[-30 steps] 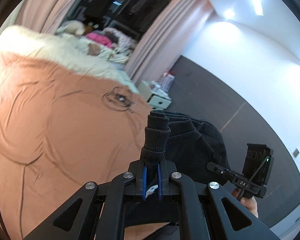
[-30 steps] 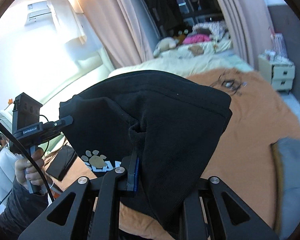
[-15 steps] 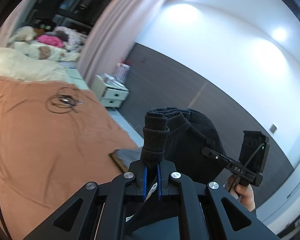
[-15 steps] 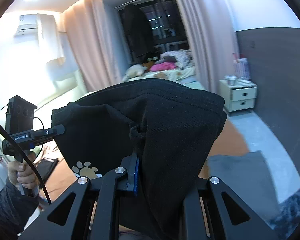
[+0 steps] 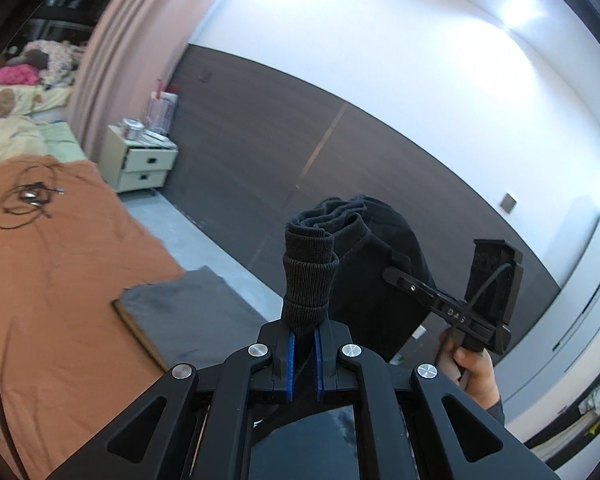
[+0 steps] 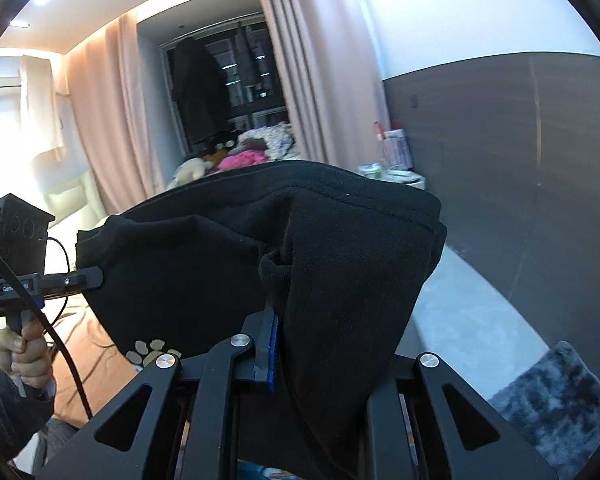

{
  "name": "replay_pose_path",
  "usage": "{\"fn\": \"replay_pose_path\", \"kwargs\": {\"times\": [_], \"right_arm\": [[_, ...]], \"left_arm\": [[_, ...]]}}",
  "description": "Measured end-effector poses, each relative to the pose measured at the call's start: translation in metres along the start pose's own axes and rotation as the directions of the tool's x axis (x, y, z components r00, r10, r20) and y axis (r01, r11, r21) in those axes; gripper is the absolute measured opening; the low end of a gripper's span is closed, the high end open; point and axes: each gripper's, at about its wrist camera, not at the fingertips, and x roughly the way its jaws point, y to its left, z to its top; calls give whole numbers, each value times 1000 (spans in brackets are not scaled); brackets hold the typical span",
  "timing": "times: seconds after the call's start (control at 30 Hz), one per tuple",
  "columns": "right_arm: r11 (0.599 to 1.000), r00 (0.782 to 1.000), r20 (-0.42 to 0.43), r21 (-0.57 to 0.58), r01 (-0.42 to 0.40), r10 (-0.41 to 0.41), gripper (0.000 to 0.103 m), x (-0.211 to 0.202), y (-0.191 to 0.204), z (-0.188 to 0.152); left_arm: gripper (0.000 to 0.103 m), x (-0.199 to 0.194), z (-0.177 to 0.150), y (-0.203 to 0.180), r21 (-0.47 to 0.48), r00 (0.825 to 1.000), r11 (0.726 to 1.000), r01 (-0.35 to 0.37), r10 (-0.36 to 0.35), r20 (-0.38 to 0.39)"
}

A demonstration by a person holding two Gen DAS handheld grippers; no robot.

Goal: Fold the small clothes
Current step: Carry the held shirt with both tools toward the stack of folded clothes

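Note:
A small black garment (image 5: 372, 280) hangs in the air, stretched between both grippers. My left gripper (image 5: 305, 332) is shut on its ribbed cuff (image 5: 308, 280), which stands up bunched between the blue pads. In the right wrist view the black garment (image 6: 320, 248) fills the middle, with a pale paw print (image 6: 152, 350) low on its left. My right gripper (image 6: 284, 340) is shut on a fold of it, and the cloth hides one finger. The right gripper (image 5: 394, 275) shows far right, a hand (image 5: 474, 368) on its grip. The left gripper (image 6: 94, 279) pinches the cloth's left edge.
An orange bed cover (image 5: 60, 272) lies left, with a coiled cable (image 5: 24, 200) and a grey folded cloth (image 5: 188, 312) at its edge. A white nightstand (image 5: 140, 164) stands by pink curtains (image 6: 320, 80). Grey floor, a dark wall panel (image 6: 500, 160) and a fluffy grey rug (image 6: 552, 400) lie right.
Both views have swung to the right, from over the bed toward the dark wall and floor. The black garment stays gripped by both grippers and travels with them.

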Motion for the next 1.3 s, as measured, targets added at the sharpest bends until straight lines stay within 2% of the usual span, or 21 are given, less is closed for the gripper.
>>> {"fn": "replay_pose_path", "kwargs": {"times": [0.2, 0.33, 0.73, 0.97, 1.27, 1.3], "right_arm": [[997, 998, -6, 35, 62, -62, 11, -3, 20, -7], [995, 996, -36, 42, 89, -87, 11, 18, 32, -1], [993, 986, -147, 67, 95, -84, 11, 98, 63, 2], [992, 964, -243, 47, 120, -106, 11, 143, 79, 0], [987, 928, -357, 69, 142, -109, 12, 201, 69, -2], [986, 922, -370, 71, 152, -115, 12, 203, 58, 1]], "left_arm": [[7, 44, -5, -3, 2, 998, 999, 45, -45, -45], [7, 78, -8, 14, -19, 995, 999, 46, -48, -85], [7, 141, 7, 124, -122, 989, 992, -43, 25, -148], [6, 189, 6, 189, -182, 975, 976, -117, 78, -210], [6, 240, -18, 265, -229, 951, 954, -192, 124, -282], [7, 244, -20, 272, -238, 950, 951, -199, 128, -285]]}}
